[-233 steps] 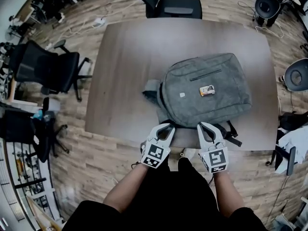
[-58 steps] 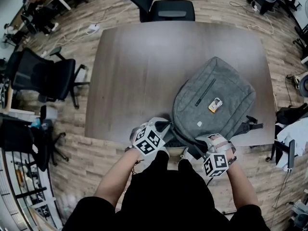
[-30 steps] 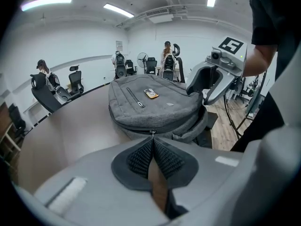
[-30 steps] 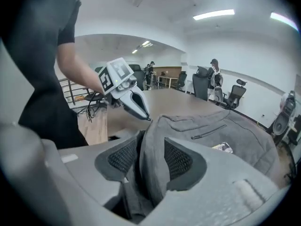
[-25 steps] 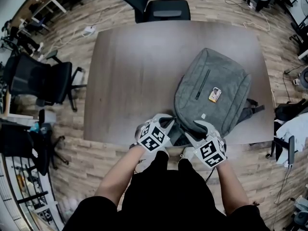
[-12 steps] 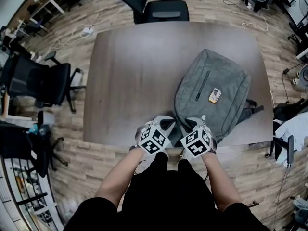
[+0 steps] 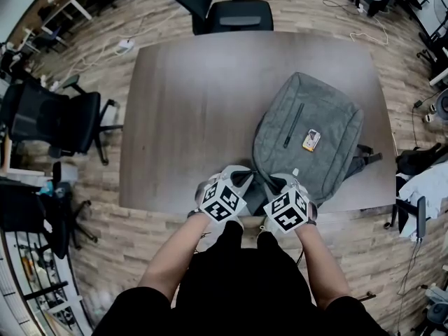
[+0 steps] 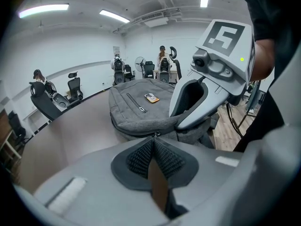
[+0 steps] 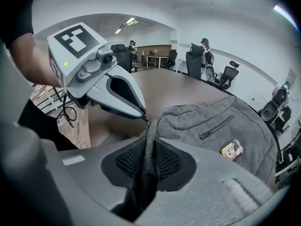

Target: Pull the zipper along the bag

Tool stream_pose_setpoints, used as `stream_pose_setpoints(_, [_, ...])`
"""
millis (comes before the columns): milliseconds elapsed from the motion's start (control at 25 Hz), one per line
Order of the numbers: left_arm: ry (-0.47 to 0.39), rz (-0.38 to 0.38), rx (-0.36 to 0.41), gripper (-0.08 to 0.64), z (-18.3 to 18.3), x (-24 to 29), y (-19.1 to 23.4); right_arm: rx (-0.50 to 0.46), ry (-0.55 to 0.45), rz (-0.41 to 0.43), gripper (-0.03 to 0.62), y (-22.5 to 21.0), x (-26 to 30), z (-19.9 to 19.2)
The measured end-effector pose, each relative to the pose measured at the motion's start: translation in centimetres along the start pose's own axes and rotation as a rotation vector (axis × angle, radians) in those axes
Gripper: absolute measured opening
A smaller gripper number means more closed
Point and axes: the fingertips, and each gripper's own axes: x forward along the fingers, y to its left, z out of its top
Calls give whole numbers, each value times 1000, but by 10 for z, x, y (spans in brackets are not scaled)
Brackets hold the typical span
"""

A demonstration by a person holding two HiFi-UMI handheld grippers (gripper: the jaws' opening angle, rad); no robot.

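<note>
Bag (image 7: 315, 128): a grey backpack lying flat on the brown table (image 7: 196, 103), front face up.
Bag's place: the near right part of the table. It lies slantwise, with its far end swung to the right and its near end at the table's near edge, under both tools.
Zipper pull (image 9: 146, 120): a small metal tab at the bag's near left corner, on the seam along the bag's side.
Left gripper (image 8: 154, 140): clenched, with the pads together and the zipper pull pinched at the very tips. It meets the bag's near end from the left.
Right gripper (image 9: 149, 142): jaws closing on a raised fold of the bag's grey fabric. The fold stands between the ribbed pads, which touch it on both sides.
Bag relative to the tools: nearly all of the bag stretches away on the far side of both jaws. Only its near rim is at the tips.
Tools to each other: close side by side at the near edge, left of the bag's middle. The left tip with the pull sits just beyond the fold in the right jaws.
Front pocket zip (image 7: 292, 124): a dark line along the bag's face, well apart from both tools.
Tag (image 7: 311, 140): small and yellow-white, lying on the bag's face just right of the pocket zip.
Straps (image 7: 367, 156): dark, and showing at the bag's right side.
Office chair (image 7: 234, 12): black, at the table's far edge.
</note>
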Motion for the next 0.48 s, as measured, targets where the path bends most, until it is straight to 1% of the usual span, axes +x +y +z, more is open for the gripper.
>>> stream_pose_setpoints(480, [16,20,-21,31,-5,3,17,-151,-16,52,60,14,-28,-25])
